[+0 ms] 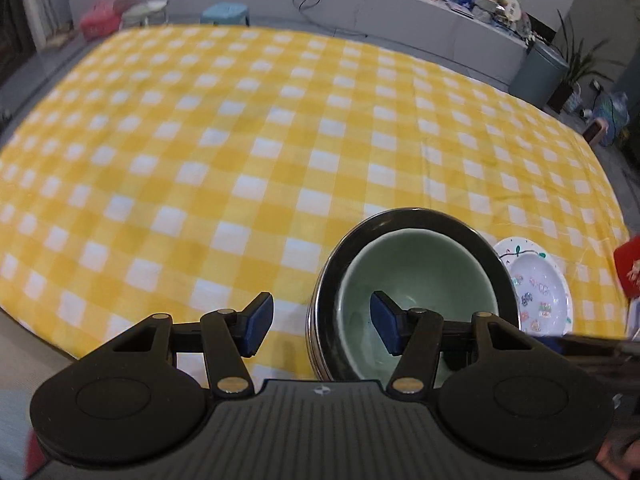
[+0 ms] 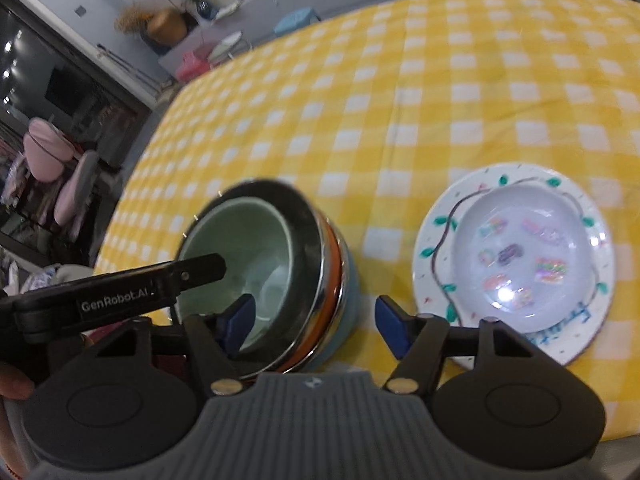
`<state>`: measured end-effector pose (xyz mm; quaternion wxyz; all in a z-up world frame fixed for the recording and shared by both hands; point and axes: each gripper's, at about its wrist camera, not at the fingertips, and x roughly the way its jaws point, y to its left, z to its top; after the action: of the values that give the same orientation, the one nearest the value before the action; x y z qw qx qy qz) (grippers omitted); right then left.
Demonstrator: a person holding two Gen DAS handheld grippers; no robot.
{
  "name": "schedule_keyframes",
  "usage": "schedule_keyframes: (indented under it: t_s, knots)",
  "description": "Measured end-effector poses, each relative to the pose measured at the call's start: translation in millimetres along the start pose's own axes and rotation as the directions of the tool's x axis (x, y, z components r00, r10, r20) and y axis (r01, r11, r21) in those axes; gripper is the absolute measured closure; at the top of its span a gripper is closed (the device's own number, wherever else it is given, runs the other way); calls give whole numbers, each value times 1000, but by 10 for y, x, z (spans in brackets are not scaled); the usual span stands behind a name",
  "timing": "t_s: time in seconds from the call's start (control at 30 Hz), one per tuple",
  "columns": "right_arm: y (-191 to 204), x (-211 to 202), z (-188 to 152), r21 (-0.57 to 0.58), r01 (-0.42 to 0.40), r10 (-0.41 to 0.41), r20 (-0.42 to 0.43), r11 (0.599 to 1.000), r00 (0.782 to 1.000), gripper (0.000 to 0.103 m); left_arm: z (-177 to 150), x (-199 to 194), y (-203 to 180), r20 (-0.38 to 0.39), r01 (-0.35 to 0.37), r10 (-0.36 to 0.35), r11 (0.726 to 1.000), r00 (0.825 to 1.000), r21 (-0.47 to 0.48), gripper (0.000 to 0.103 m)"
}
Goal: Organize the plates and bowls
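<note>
A pale green bowl (image 1: pixel 416 280) sits nested in a dark steel bowl (image 1: pixel 400 220) near the table's front edge. In the right wrist view the green bowl (image 2: pixel 240 240) and steel bowl (image 2: pixel 308 236) rest on an orange rim (image 2: pixel 334 280) and a light blue bowl (image 2: pixel 352 292). My left gripper (image 1: pixel 322 322) is open astride the stack's left rim, one pad inside the green bowl. My right gripper (image 2: pixel 316 322) is open astride the right rim in the same way. A white plate (image 2: pixel 516 256) with painted leaves lies just right of the stack, also seen as the plate (image 1: pixel 536 288).
A yellow-and-white checked cloth (image 1: pixel 240 140) covers the table, bare beyond the dishes. A red object (image 1: pixel 628 264) shows at the right edge. Behind the table are a grey ledge (image 1: pixel 380 4) with snack bags, a blue stool (image 1: pixel 224 14) and a potted plant (image 1: pixel 580 68).
</note>
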<state>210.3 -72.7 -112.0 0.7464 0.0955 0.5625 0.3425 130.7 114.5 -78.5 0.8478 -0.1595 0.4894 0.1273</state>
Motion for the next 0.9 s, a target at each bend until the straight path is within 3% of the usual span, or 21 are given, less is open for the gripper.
schedule_keyframes:
  t_s: [0.17,0.27,0.4,0.57,0.7,0.9]
  knots:
    - [70,229,19,16,1,-1,-31,1000,1000,40,-75,164,51,-54,60,-64,995,996,-79,38]
    - [49,297,16,24,-4,4,-35,1000,999,40,-92,212,108,-60,122,-131,983,990,-134,39]
    - [-23,326,-9,60,-24,25,-19,998,999,42,-113,233,141,-48,156,-165,975,985,-158,38]
    - [-72,324,-60,91,-31,30,11,995,999,48,-137,223,149,-38,153,-162,972,986,-177,39]
    - [-135,286,-110,116,-37,34,28,993,999,50,-144,218,199,-45,155,-167,968,985,-199,46]
    - [-236,251,-122,169,-49,44,30,984,999,52,-149,180,121,-41,144,-152,977,988,-155,49]
